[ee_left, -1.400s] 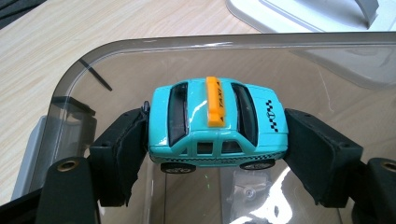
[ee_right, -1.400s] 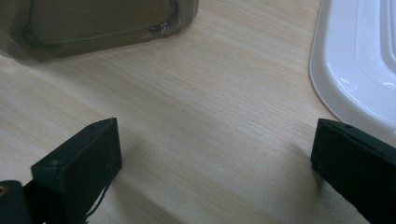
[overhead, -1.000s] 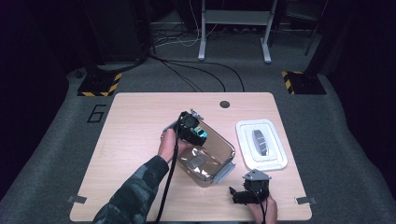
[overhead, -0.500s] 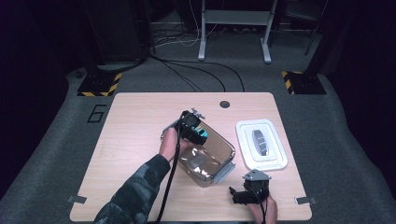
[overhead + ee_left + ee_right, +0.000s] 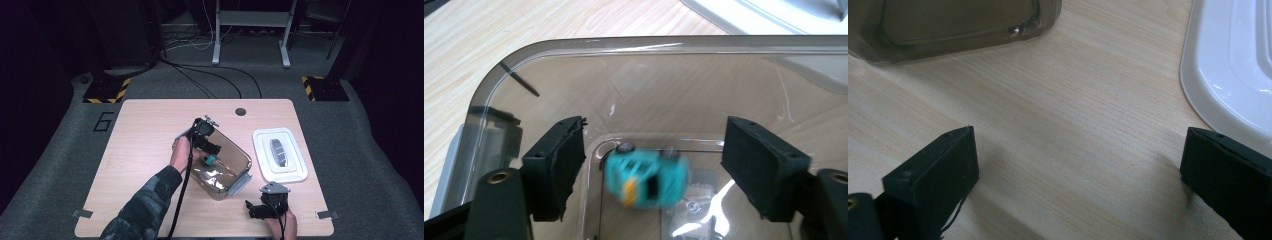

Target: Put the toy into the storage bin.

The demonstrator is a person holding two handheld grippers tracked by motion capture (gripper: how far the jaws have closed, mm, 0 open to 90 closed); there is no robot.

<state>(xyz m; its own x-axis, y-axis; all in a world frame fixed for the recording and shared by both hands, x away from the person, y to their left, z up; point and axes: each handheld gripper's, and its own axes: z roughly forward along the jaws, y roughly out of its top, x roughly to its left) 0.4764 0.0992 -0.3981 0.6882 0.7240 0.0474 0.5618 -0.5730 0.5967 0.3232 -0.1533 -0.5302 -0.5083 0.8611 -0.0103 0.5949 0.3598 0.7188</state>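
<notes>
room: dark, grey carpet with a painted "6" (image 5: 103,121) beside the table's left edge
table (image 5: 145,130): pale wood
writing on things: none readable
bin (image 5: 235,160): clear, brownish, mid-table, leaning toward the right edge
left gripper (image 5: 651,150): jaws wide apart over the bin's mouth, holding nothing
car (image 5: 646,177): teal toy, blurred, in the bin, between and beyond the jaws, touching neither; long axis across the jaws, front unclear
lid (image 5: 279,155): white, flat, near the right edge
right gripper (image 5: 1073,170): jaws apart, empty, near the front edge, bin and lid ahead
</notes>
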